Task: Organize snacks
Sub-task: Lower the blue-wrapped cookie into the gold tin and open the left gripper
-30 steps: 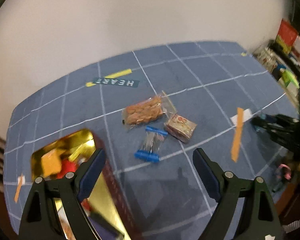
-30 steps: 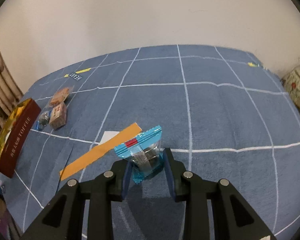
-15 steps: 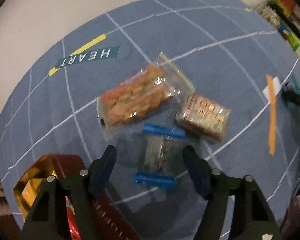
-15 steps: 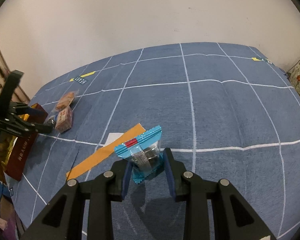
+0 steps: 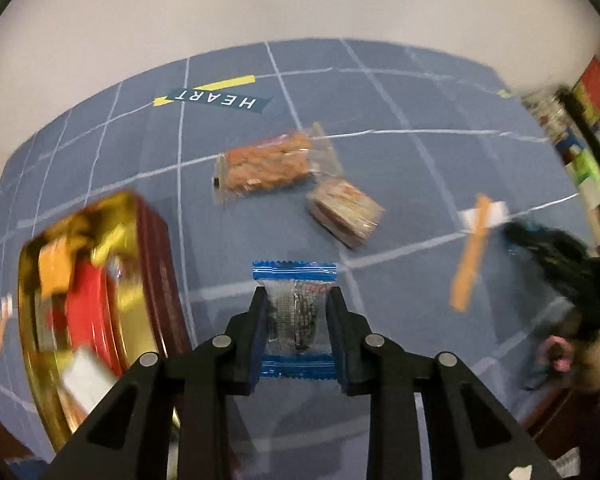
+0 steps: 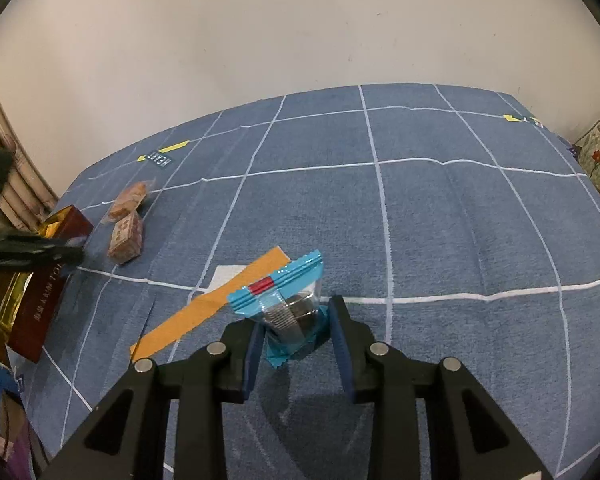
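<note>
Tin (image 5: 156, 264) open with wrapped snacks inside, left jaws closing on blue-edged packet (image 5: 295, 304), right jaws opening around teal packet (image 6: 288, 312)

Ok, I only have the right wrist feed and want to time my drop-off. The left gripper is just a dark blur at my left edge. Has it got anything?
Observer: Yes. The left gripper is closing its fingers on a clear packet with blue ends, with the pads against both sides.
Operator: Is the red box open on top?
Observer: Yes, the red box is open, and its gold lining shows.
Operator: Is there room in it for my teal packet?
Observer: It already holds red, orange and white items. The view is too blurred to judge the space left.
</note>
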Motion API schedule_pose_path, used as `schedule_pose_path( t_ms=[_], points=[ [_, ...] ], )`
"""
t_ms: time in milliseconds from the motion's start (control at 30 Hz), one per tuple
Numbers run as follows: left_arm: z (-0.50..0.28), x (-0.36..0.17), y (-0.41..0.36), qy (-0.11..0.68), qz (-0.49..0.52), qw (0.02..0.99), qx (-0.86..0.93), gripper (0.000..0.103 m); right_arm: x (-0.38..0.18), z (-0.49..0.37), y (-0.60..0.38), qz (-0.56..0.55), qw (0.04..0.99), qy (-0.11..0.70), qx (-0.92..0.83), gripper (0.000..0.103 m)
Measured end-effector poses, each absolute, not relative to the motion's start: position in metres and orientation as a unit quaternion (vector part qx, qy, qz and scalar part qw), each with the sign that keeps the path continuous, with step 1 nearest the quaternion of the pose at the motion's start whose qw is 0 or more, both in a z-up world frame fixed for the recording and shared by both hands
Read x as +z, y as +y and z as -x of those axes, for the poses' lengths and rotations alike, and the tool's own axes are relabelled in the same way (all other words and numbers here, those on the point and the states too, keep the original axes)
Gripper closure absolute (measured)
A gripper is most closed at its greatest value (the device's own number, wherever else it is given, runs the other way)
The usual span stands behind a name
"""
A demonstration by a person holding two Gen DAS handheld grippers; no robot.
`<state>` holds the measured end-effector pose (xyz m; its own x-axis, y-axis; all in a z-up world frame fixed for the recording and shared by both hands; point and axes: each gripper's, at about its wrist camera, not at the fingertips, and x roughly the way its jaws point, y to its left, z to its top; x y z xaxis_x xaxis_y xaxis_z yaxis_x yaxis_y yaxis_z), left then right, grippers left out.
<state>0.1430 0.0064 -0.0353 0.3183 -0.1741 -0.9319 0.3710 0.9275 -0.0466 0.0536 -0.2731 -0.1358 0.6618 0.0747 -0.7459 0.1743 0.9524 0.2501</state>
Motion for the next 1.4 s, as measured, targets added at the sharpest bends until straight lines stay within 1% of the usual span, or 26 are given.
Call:
schedule_pose_path(
  t_ms=[100, 233, 467, 633, 733, 1400],
  points=[
    [-0.117, -0.012, 0.006, 0.546, -0.069, 0.818, -0.169, 0.078, -0.136, -0.054, -0.271, -0.146, 0.899, 0.412, -0.031, 0.07],
    [-0.094, 0.009, 0.029, 0.54, -0.038, 0.826, -0.156, 0.078, -0.135, -0.055, -0.271, -0.143, 0.899, 0.412, -0.032, 0.07],
    [-0.072, 0.03, 0.111, 0.524, 0.025, 0.847, -0.089, 0.078, -0.135, -0.056, -0.268, -0.131, 0.9, 0.415, -0.038, 0.07],
    [-0.065, 0.038, 0.145, 0.514, 0.031, 0.855, -0.057, 0.078, -0.135, -0.056, -0.266, -0.123, 0.9, 0.417, -0.042, 0.07],
    [-0.066, 0.038, 0.15, 0.503, 0.023, 0.862, -0.052, 0.078, -0.135, -0.056, -0.264, -0.117, 0.9, 0.418, -0.045, 0.07],
    [-0.097, 0.014, 0.134, 0.494, -0.03, 0.868, -0.035, 0.077, -0.135, -0.057, -0.262, -0.107, 0.899, 0.421, -0.05, 0.07]
  ],
)
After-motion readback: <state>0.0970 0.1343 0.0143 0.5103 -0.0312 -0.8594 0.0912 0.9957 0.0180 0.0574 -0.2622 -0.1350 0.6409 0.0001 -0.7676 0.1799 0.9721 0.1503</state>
